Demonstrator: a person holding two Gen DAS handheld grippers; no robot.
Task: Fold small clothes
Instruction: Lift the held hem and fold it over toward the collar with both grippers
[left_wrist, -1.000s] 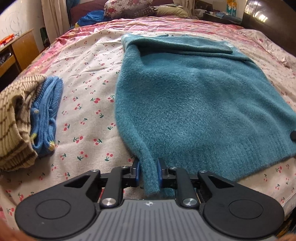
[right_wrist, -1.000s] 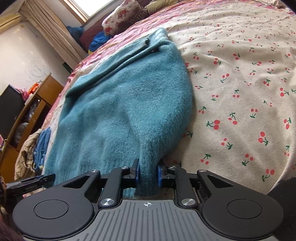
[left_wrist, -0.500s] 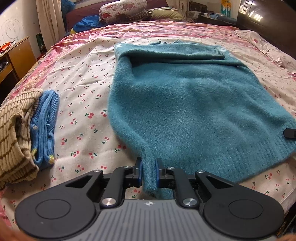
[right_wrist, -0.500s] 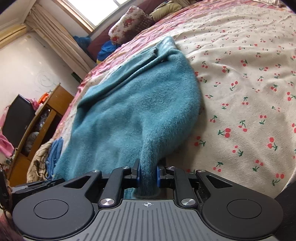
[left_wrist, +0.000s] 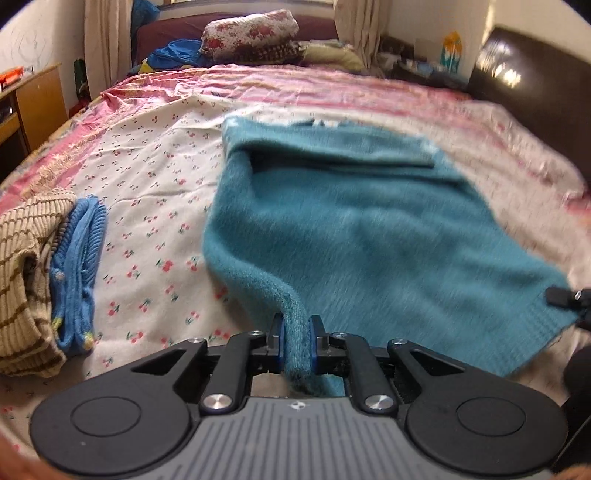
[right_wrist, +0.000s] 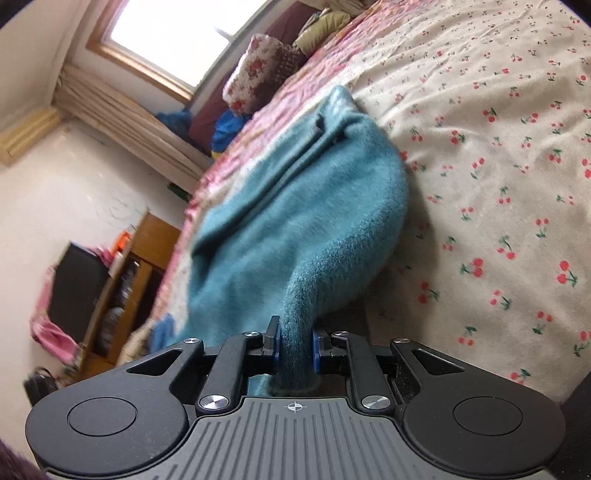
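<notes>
Spreading across the cherry-print bed (left_wrist: 155, 192), the teal sweater (left_wrist: 351, 229) lies mostly flat, its near hem corners lifted. It looks soft, fuzzy and limp, likely sagging unless taken by its ribbed hem corners. The left hand-held gripper (left_wrist: 296, 341) clamps one hem corner; the right hand-held gripper (right_wrist: 294, 341) pinches the other.
</notes>
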